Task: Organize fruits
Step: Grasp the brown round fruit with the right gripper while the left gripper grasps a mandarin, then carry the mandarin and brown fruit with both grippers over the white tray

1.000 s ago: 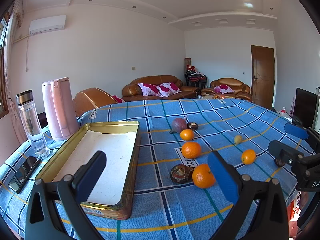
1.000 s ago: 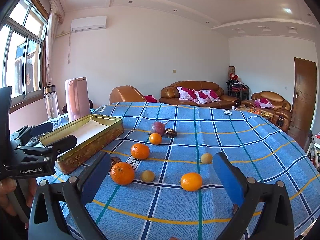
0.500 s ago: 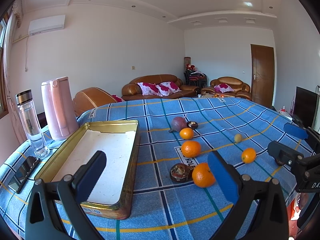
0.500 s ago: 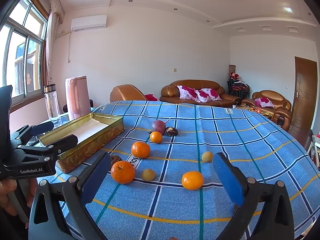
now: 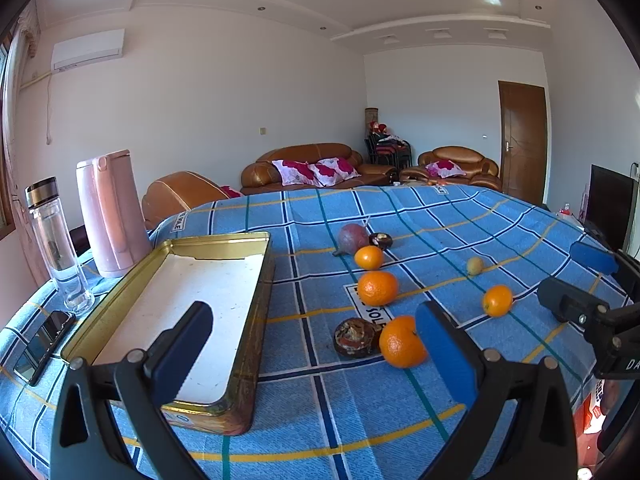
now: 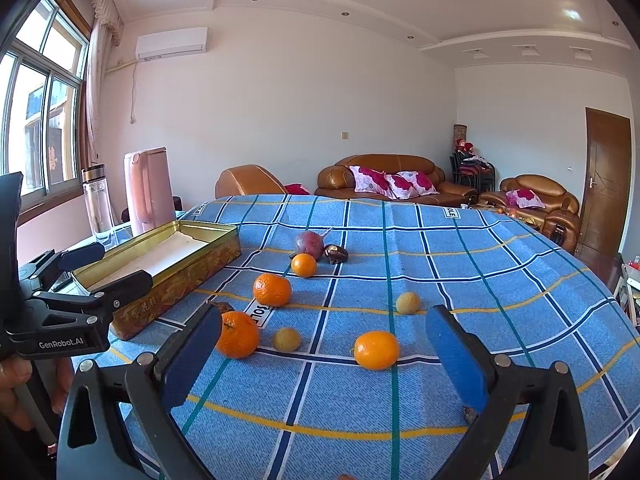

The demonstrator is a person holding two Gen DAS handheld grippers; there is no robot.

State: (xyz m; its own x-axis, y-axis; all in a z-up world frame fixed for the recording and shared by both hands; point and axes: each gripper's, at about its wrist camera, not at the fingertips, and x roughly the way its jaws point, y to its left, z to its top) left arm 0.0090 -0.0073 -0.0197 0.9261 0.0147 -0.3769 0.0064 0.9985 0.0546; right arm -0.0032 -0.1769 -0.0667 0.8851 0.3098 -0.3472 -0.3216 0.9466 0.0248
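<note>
A gold tin tray (image 5: 262,280) lies empty on the left of the blue checked cloth. Several oranges lie loose to its right: the nearest orange (image 5: 402,342) beside a brown mangosteen (image 5: 355,338), two more behind it, and a further orange (image 6: 376,350) off to the right. At the back are a purple fruit (image 5: 353,238) and a dark mangosteen (image 5: 380,240). Two small yellow fruits (image 6: 286,339) (image 6: 408,303) sit among them. My left gripper (image 5: 312,320) is open over the tray's near corner. My right gripper (image 6: 324,320) is open above the near oranges.
A pink kettle (image 5: 110,216), a glass bottle (image 5: 56,240) and a phone (image 5: 42,344) stand left of the tray. The other gripper shows in each view: right gripper (image 5: 576,280), left gripper (image 6: 108,268). A hand (image 6: 12,380) holds the left one. Sofas stand behind the table.
Both views have shifted only slightly. No fruit has moved, and both grippers have stayed open and empty.
</note>
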